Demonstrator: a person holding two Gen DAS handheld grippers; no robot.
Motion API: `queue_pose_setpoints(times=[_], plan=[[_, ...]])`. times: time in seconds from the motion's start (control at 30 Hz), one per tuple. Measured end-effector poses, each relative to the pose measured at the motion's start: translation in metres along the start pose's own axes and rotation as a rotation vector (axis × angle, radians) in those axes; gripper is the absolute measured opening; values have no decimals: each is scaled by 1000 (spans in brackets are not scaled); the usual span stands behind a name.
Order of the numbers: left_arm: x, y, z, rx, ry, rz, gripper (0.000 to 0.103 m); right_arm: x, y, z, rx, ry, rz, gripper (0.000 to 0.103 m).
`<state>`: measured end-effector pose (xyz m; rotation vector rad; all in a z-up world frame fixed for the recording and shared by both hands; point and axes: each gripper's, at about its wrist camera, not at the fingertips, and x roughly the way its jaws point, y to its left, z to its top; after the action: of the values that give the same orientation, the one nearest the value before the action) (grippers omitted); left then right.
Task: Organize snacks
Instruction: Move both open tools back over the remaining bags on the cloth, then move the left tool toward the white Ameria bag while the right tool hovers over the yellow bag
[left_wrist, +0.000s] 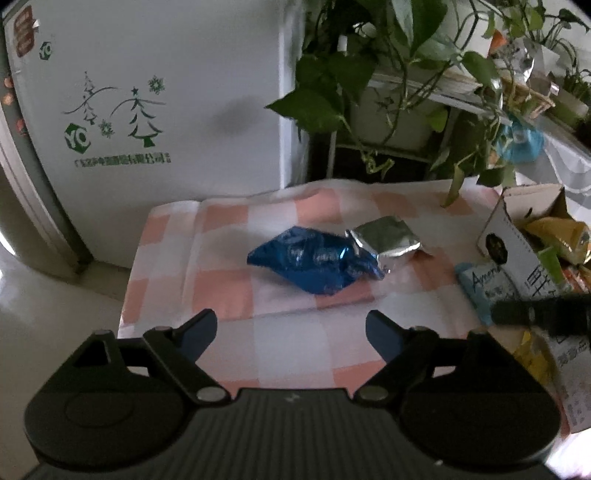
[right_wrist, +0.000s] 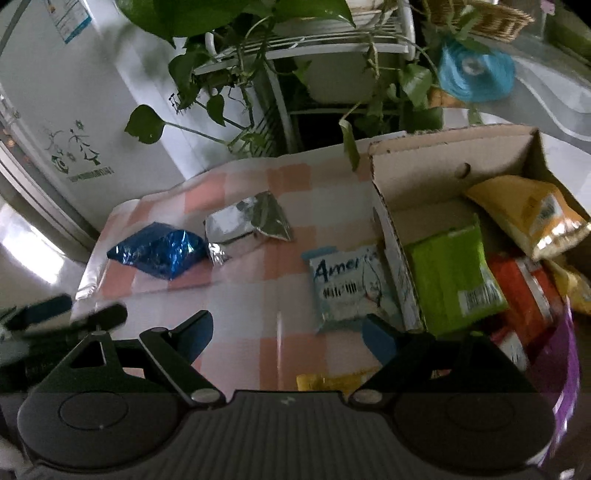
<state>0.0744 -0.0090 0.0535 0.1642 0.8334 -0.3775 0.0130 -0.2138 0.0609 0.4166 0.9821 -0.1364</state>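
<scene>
Left gripper (left_wrist: 291, 334): spread wide, nothing held, poised above the near part of the checked tablecloth (left_wrist: 229, 291), aimed at the blue foil packet.
Right gripper (right_wrist: 288, 332): spread wide, nothing held, poised over the cloth near the box's left wall; right finger (right_wrist: 378, 341) overlapping the near end of the pale blue packet in view, contact not certain.
Blue foil packet (left_wrist: 314, 262): crumpled, lying mid-cloth, toward the left edge in the right wrist view (right_wrist: 159, 251).
Silver foil packet (left_wrist: 386, 238): touching the blue one on its far right side, flat on the cloth (right_wrist: 245, 221).
Pale blue packet (right_wrist: 349, 284): printed "Ameri…", lying on the cloth against the outside of the box's left wall (left_wrist: 480, 288).
Cardboard box (right_wrist: 413, 177): open, at the right edge of the cloth.
Box contents: green packet (right_wrist: 452, 273) along the left wall, yellow bag (right_wrist: 528, 214) toward the far right corner, orange packet (right_wrist: 524, 291) beside the green one.
Yellow packet (right_wrist: 325, 382): partly hidden under the right gripper, near edge of the cloth.
Surroundings: white fridge (left_wrist: 147, 92) with green tree prints behind the cloth's far left corner; trailing pothos plant (left_wrist: 369, 66) on a white rack behind the far edge.
</scene>
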Motion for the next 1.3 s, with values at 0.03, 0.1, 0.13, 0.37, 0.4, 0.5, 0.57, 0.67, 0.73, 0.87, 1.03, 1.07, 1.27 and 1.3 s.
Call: queue_pose_setpoints(times=[0.03, 0.1, 0.13, 0.37, 0.4, 0.5, 0.57, 0.67, 0.73, 0.87, 1.03, 1.07, 1.27, 1.3], plan=[[0, 1, 2, -4, -11, -4, 86, -1, 2, -5, -3, 2, -3, 92], [0, 2, 5, -27, -28, -19, 86, -1, 7, -15, -10, -4, -21, 92], [0, 3, 8, -40, -38, -24, 86, 0, 10, -19, -22, -17, -44, 92], [4, -2, 16, -57, -60, -71, 86, 27, 17, -35, -103, -2, -168, 96], [4, -3, 16, -44, -60, -78, 86, 28, 19, -34, -100, 13, -132, 98], [4, -8, 18, 8, -71, -87, 86, 27, 23, -34, -72, 60, 32, 99], [4, -11, 19, 30, -77, -95, 86, 20, 25, -32, -78, 60, 87, 95], [6, -15, 21, 41, -77, -113, 86, 3, 20, -29, -83, 22, 63, 95], [8, -21, 23, 69, -81, -141, 86, -8, 13, -32, -66, -13, 28, 96], [13, -38, 27, 142, -89, -191, 86, -12, 7, -41, -59, -32, -21, 96], [21, -64, 31, 237, -70, -281, 85, -5, 3, -47, -34, 13, -27, 96], [24, -69, 32, 250, -62, -293, 85, -2, 1, -48, -16, 28, -23, 96], [46, -100, 30, 351, 9, -351, 85, 2, 4, -55, -21, 56, 30, 99], [49, -105, 30, 368, 13, -362, 85, 0, 4, -55, -25, 59, 40, 98]])
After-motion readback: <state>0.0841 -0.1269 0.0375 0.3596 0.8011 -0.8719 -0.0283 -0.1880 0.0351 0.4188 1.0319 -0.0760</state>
